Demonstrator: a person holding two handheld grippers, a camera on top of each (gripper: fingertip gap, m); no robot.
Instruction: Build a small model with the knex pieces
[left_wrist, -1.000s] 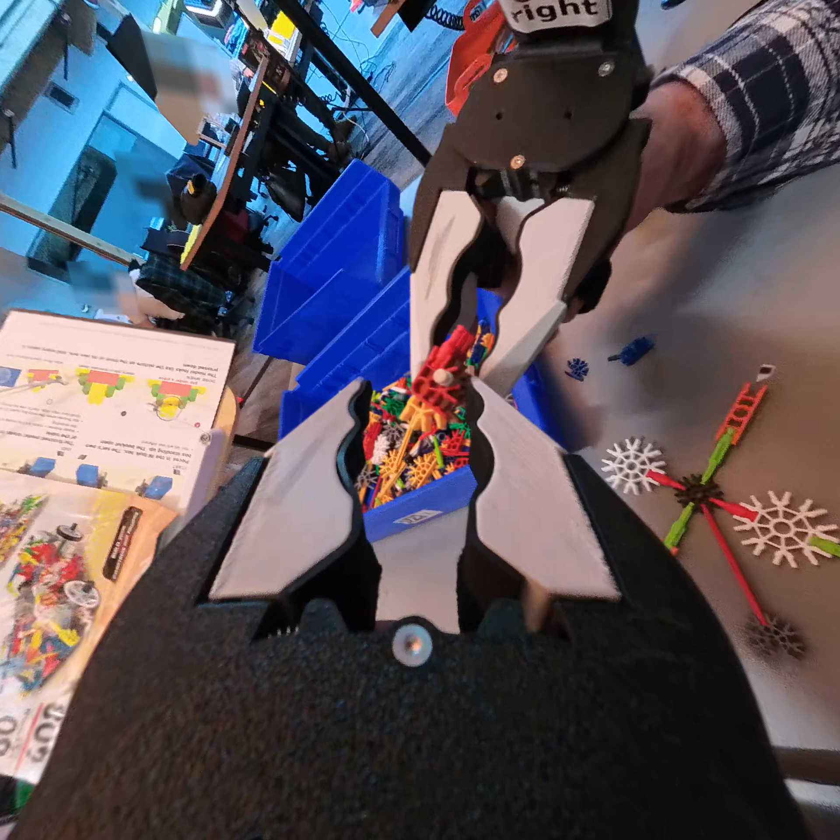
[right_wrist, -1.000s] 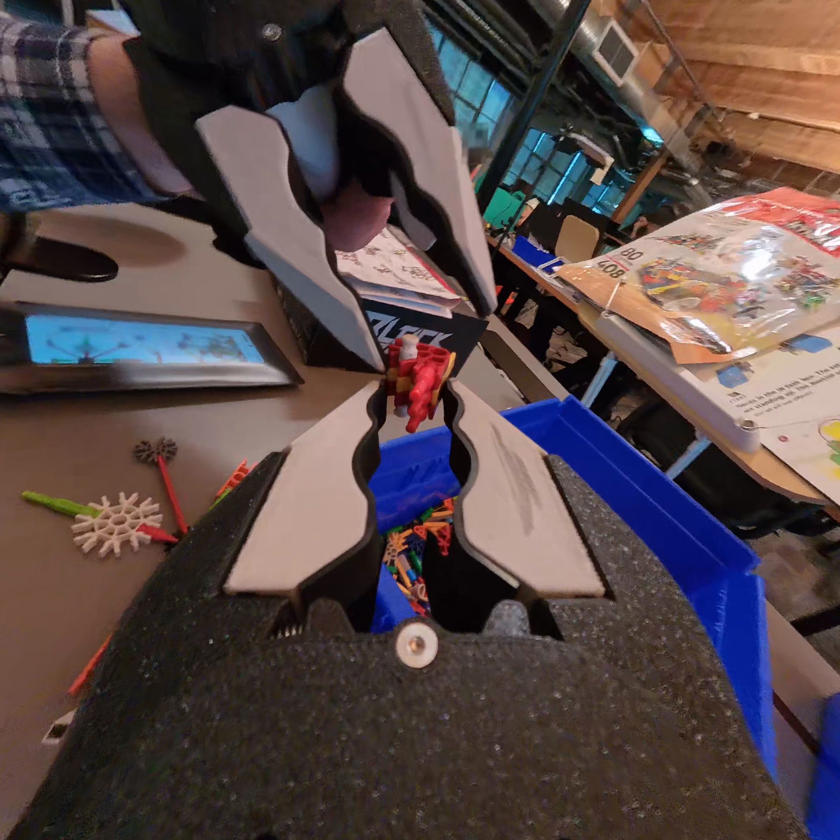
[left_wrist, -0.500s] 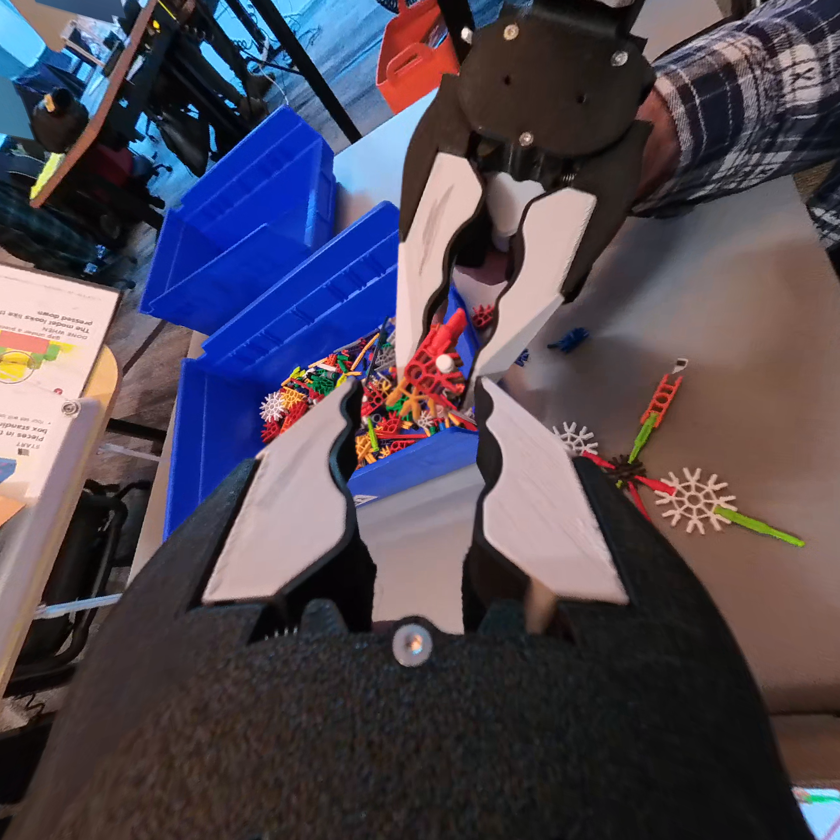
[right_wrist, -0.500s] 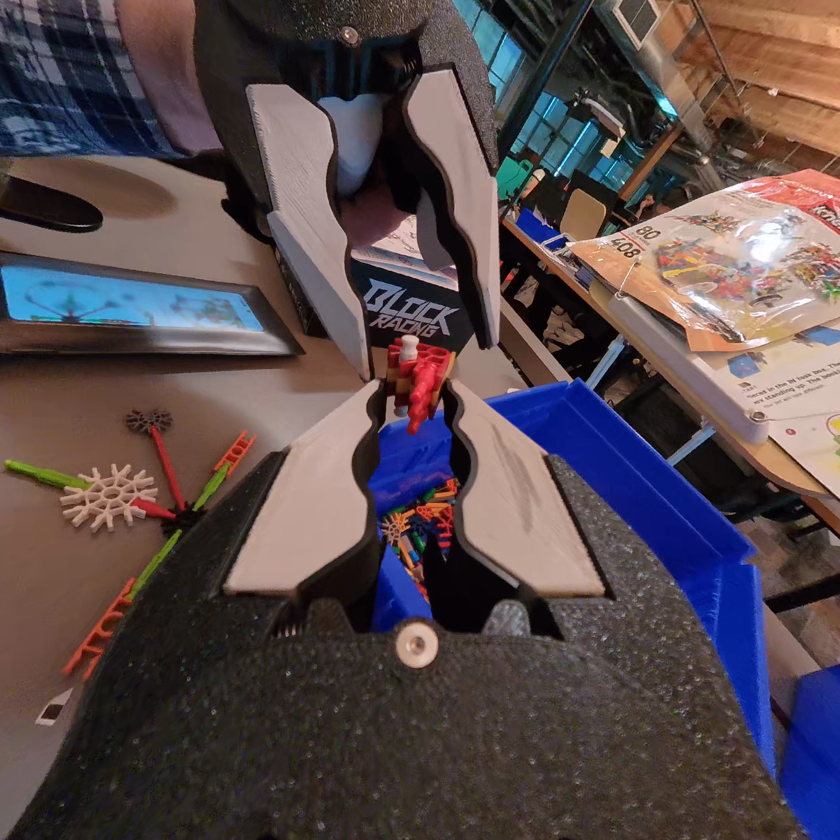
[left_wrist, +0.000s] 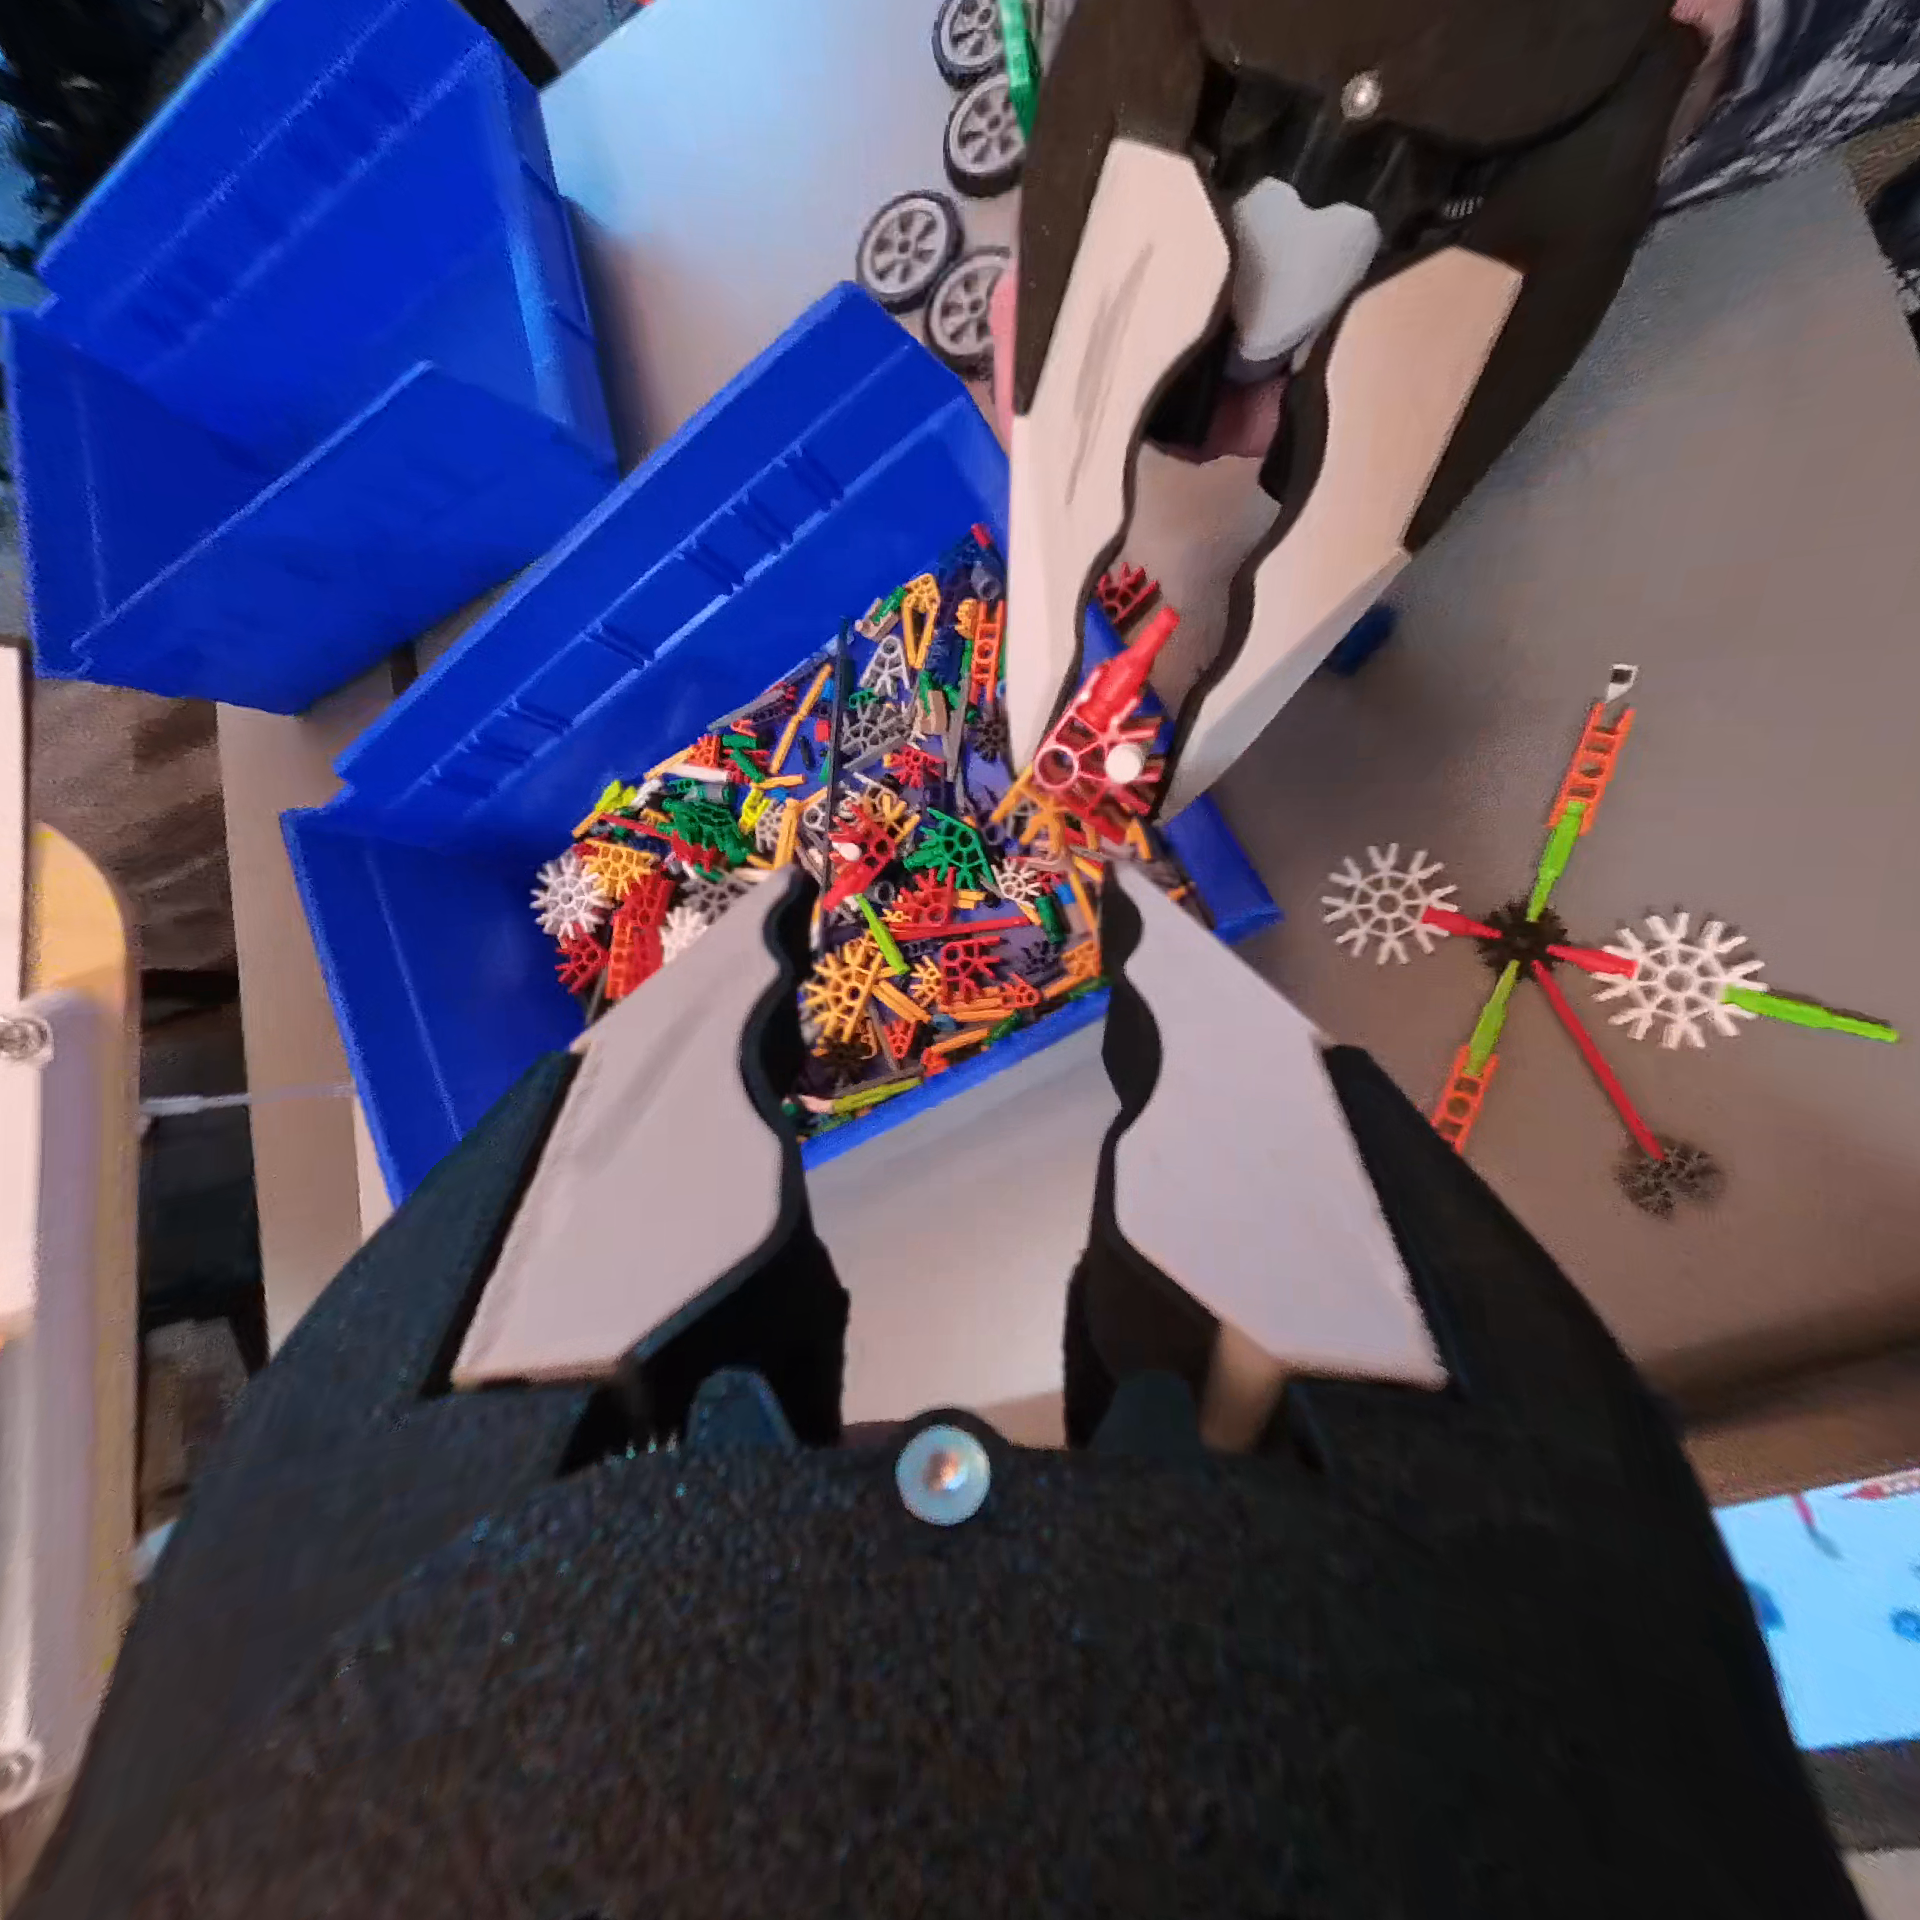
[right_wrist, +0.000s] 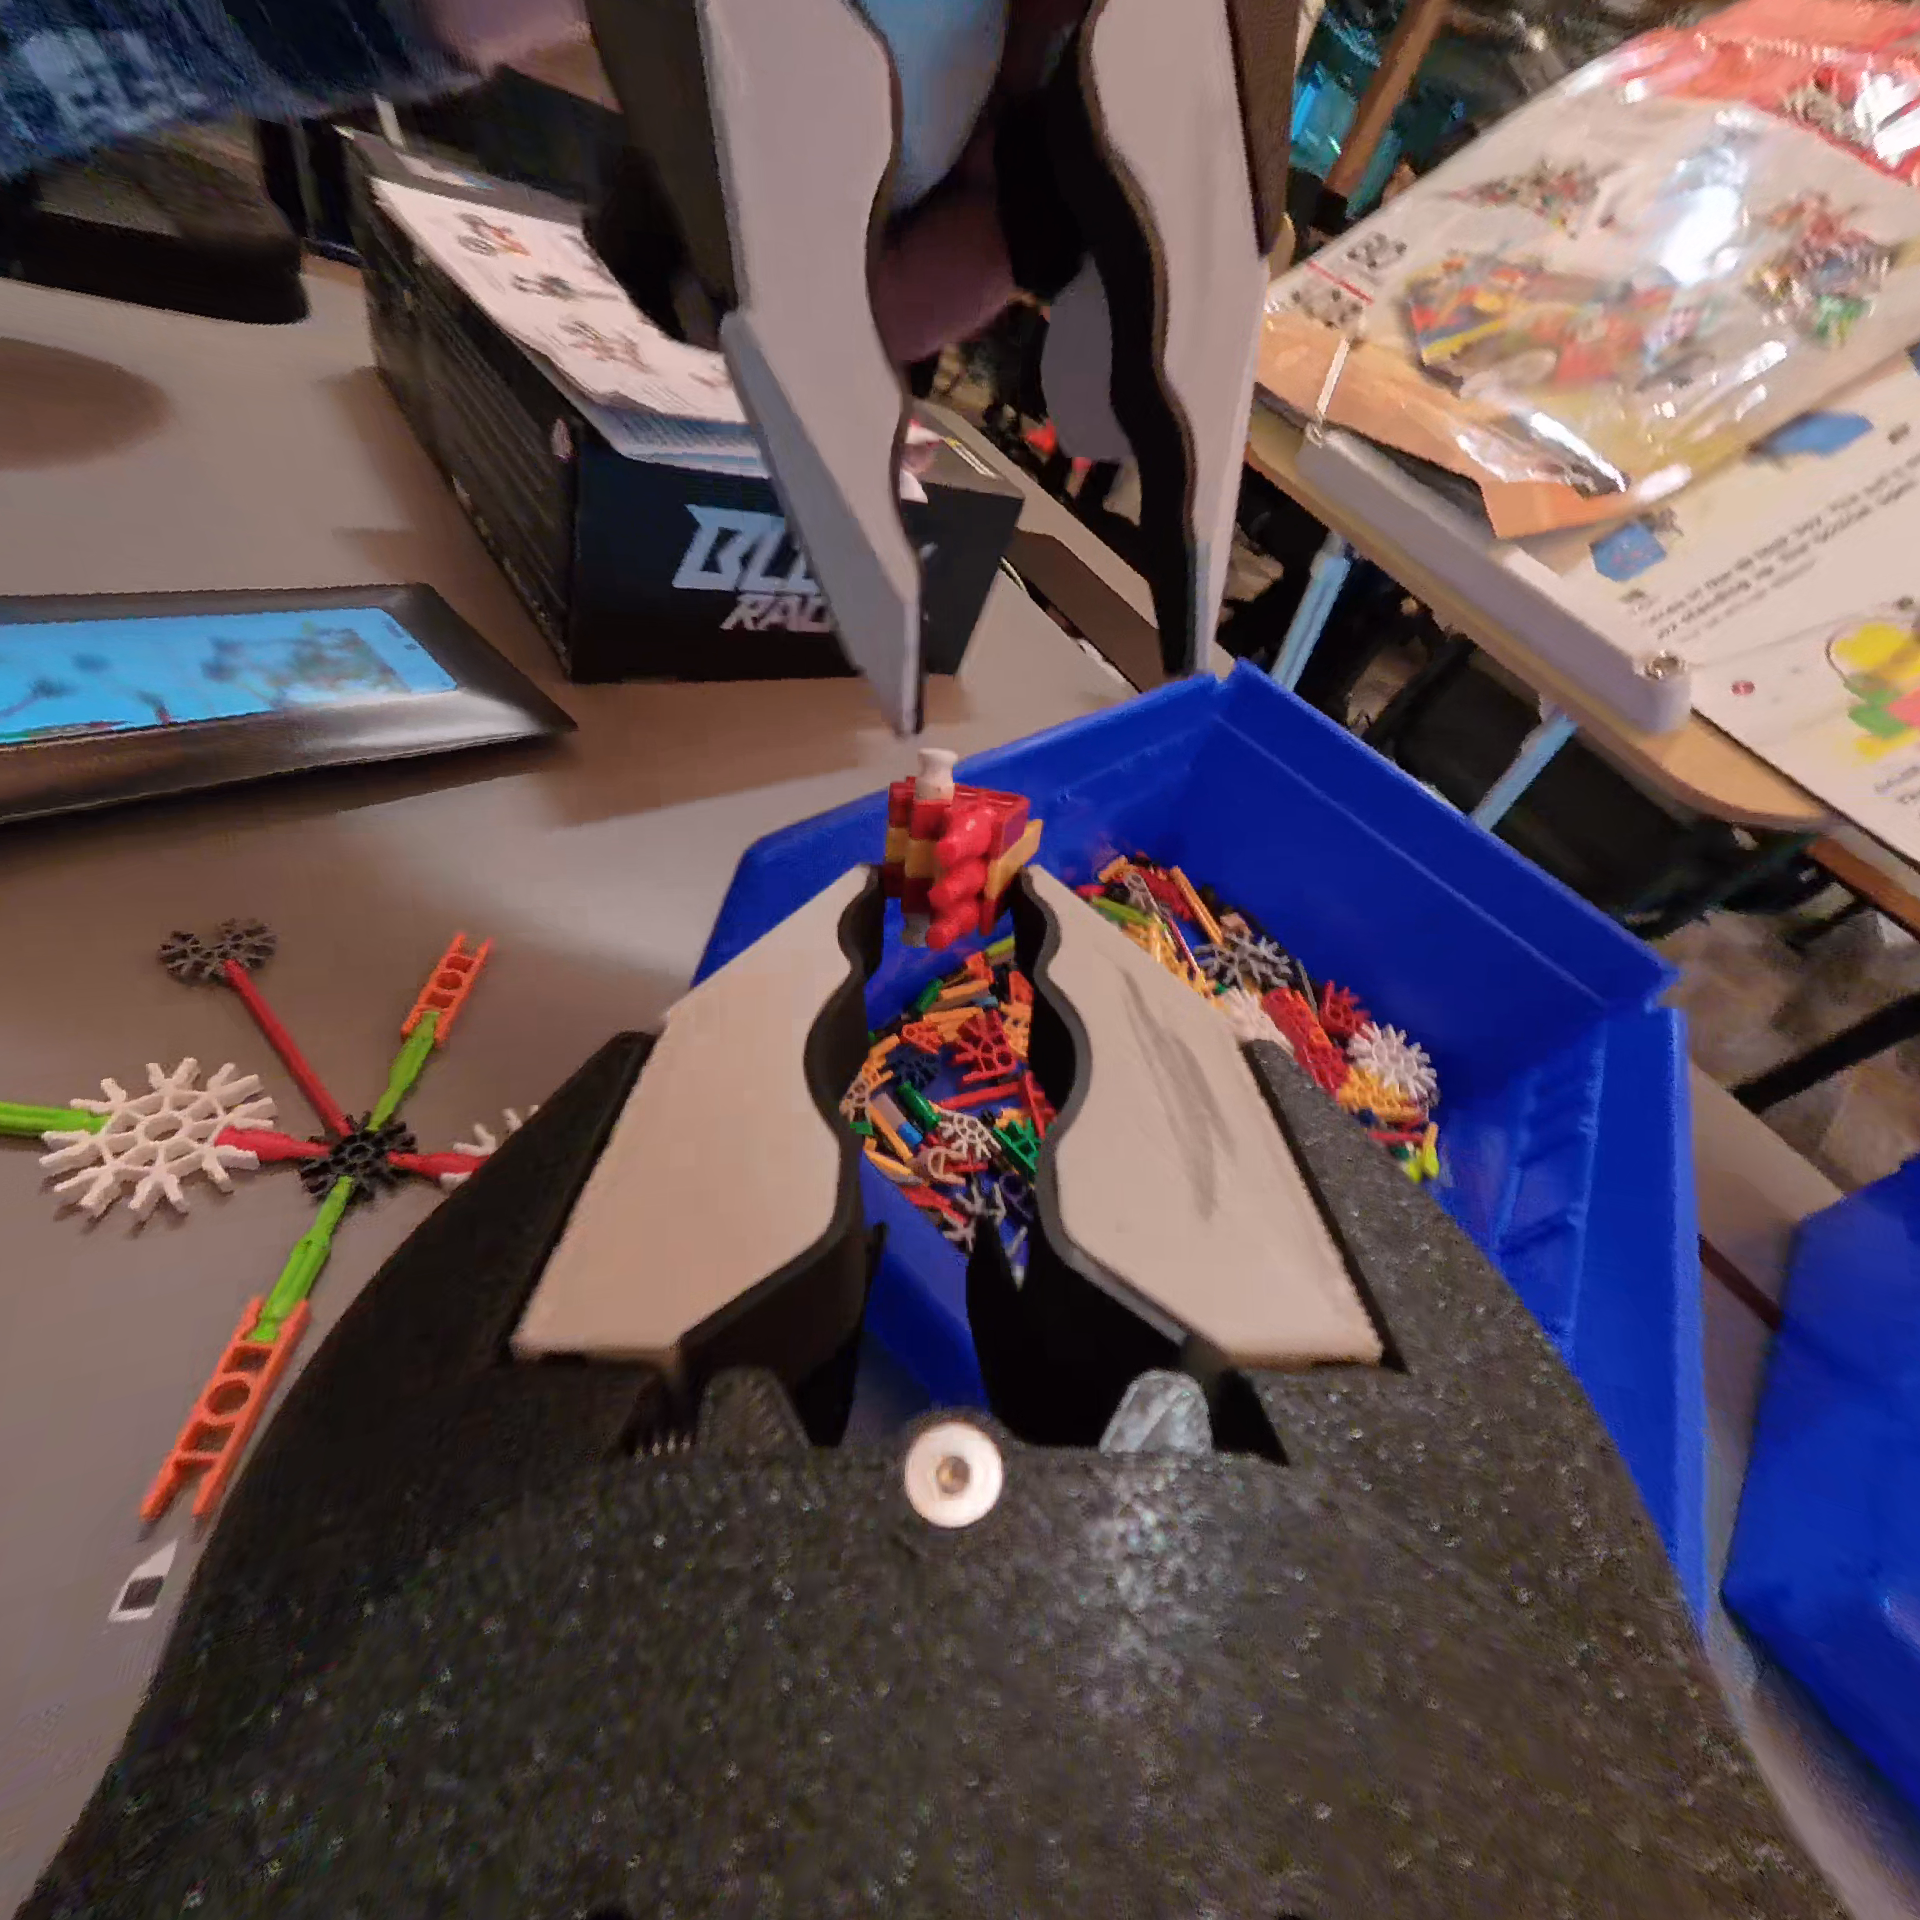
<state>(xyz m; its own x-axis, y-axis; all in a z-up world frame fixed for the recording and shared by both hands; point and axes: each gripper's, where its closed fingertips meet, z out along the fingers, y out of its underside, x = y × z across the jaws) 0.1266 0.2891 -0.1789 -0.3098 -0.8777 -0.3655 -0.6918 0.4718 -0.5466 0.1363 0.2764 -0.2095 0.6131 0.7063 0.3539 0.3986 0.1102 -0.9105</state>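
Right tongs (right_wrist: 948, 888) clamp one red connector cluster (right_wrist: 951, 857); left tongs (left_wrist: 951, 894) gape above one bin (left_wrist: 436, 997).

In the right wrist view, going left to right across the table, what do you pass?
White snowflake-shaped plastic connector → black hub with red and green rods → red and yellow connector cluster pinched in the right gripper → blue plastic bin of mixed colourful pieces → clear bag of parts.

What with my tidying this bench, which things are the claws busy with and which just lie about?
In use: right claw, shut on red connector cluster; left claw, open near blue bin of pieces.
Lying about: rod-and-snowflake assembly, grey wheels, tablet, black box, second blue bin.
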